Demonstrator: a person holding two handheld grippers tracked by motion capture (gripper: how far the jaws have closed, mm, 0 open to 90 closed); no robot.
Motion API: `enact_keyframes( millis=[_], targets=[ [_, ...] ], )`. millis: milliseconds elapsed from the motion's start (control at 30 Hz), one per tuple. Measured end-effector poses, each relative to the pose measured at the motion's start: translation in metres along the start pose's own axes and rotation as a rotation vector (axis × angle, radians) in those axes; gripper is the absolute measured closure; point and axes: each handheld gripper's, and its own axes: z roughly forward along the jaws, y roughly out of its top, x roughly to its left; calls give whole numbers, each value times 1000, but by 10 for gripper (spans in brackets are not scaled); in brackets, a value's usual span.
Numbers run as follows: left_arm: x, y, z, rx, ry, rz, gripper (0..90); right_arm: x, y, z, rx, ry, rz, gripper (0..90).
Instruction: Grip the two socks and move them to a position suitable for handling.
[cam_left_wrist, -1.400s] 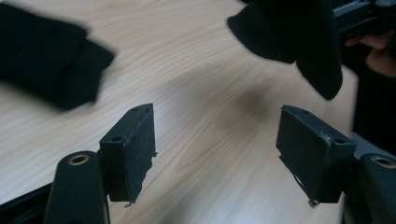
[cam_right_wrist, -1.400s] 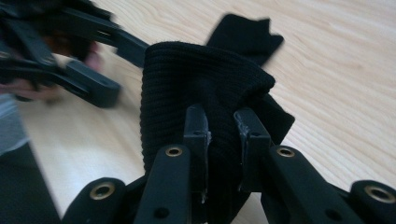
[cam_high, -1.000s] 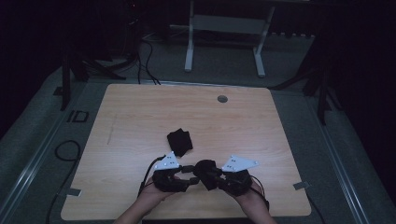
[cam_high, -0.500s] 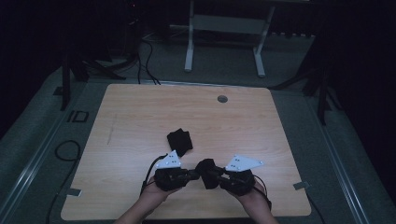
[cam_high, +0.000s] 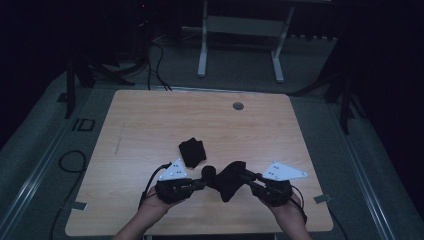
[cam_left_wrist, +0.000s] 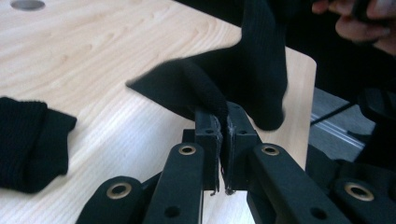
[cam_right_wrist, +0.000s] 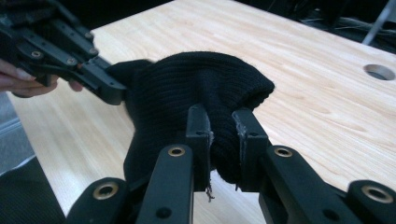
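A light wooden rectangular surface (cam_high: 150, 125) carries two pieces of black ribbed knit cloth. One, a black knit sock-like piece (cam_high: 230, 179), is held up between the two grippers near the front edge, just above the wood. The other, a folded black knit piece (cam_high: 192, 151), lies flat just behind the left gripper, apart from the held one.

In the high view the left gripper (cam_high: 199, 184) and the right gripper (cam_high: 248, 179) face each other from either side of the held cloth, each in a hand coming up from the bottom edge, with a grey three-cornered plate on top. That view is too dim and small to tell how the jaws stand.

The left gripper view settles it for that side: the left gripper (cam_left_wrist: 222, 126) has its jaws pressed together on a thin edge of the held cloth (cam_left_wrist: 252, 79), which rises away to the upper right, where the fingers of the other hand (cam_left_wrist: 359, 21) show. The folded piece (cam_left_wrist: 30, 140) lies at the left.

The right gripper view shows the right gripper (cam_right_wrist: 223, 121) with its jaws a little apart, clamped on a thick bunch of the cloth (cam_right_wrist: 196, 88); the left gripper (cam_right_wrist: 100, 84) grips its far end. A round grommet hole (cam_right_wrist: 379, 71) sits in the surface beyond.
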Motion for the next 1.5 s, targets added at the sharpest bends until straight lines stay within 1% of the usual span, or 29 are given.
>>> enact_keyframes(
  millis=[33,100,167,267,300,333,367,400,433,467,500,533,567,600,667,767,800,900,933,1033,1100,1133,1167,1200,1233,1300,1400,1467,1500],
  targets=[
    [2,-1,-2,8,-5,-9,863,-4,0,-4,-9,-13,18,790],
    [3,-2,-6,17,-9,-19,864,-12,-2,-12,-16,-37,37,790],
    [3,-3,-12,29,-13,-19,863,-20,-4,-21,-24,-56,59,790],
    [3,-3,-16,44,-19,-13,863,-28,-10,-31,-25,-81,85,790],
    [5,-4,-19,56,-29,-26,863,-31,-12,-33,-17,-86,91,789],
    [5,-6,-20,67,-27,-24,863,-33,-16,-34,-13,-92,104,789],
    [6,-8,-19,75,-21,-35,862,-35,-20,-34,-5,-95,118,789],
    [7,-12,-18,89,-33,-51,862,-37,-26,-33,12,-96,130,789],
    [9,-16,-16,101,-30,-59,862,-39,-32,-31,27,-98,141,788],
    [10,-21,-13,112,-22,-69,862,-41,-38,-29,43,-91,156,788],
    [10,-21,-13,112,-22,-69,862,-41,-38,-29,43,-91,156,788],
    [13,-31,-6,134,-36,-109,862,-43,-54,-21,86,-81,183,786],
    [13,-31,-6,134,-36,-109,861,-44,-59,-18,100,-76,193,786],
    [14,-39,3,171,-34,-113,861,-45,-66,-15,116,-72,204,784],
    [15,-47,11,201,-35,-130,861,-47,-78,-7,151,-68,225,782],
    [19,-55,19,232,-41,-153,860,-51,-92,3,199,-68,239,762],
    [20,-57,21,237,-42,-155,859,-52,-96,6,213,-65,247,758],
    [21,-59,24,251,-49,-162,854,-55,-103,12,247,-61,250,741],
    [21,-59,24,252,-45,-160,854,-55,-104,13,256,-61,247,729],
    [23,-61,23,251,-39,-166,842,-57,-106,16,275,-61,245,659],
    [24,-62,22,249,-32,-174,828,-57,-108,18,297,-70,241,601],
    [25,-63,21,249,-27,-175,794,-58,-109,18,302,-80,238,589],
    [25,-63,20,253,-14,-169,788,-59,-109,17,305,-87,237,559],
    [25,-63,20,253,-14,-169,775,-60,-110,17,310,-90,242,539],
    [26,-63,17,240,-5,-169,690,-61,-110,16,309,-97,245,523],
    [25,-62,13,228,-3,-167,617,-64,-110,13,305,-106,254,484],
    [24,-61,6,220,43,-151,456,-69,-110,10,317,-121,261,449],
    [26,-62,2,213,59,-148,394,-71,-109,8,311,-127,262,443],
    [26,-62,2,213,59,-148,386,-71,-109,8,311,-127,262,443]
  ],
)
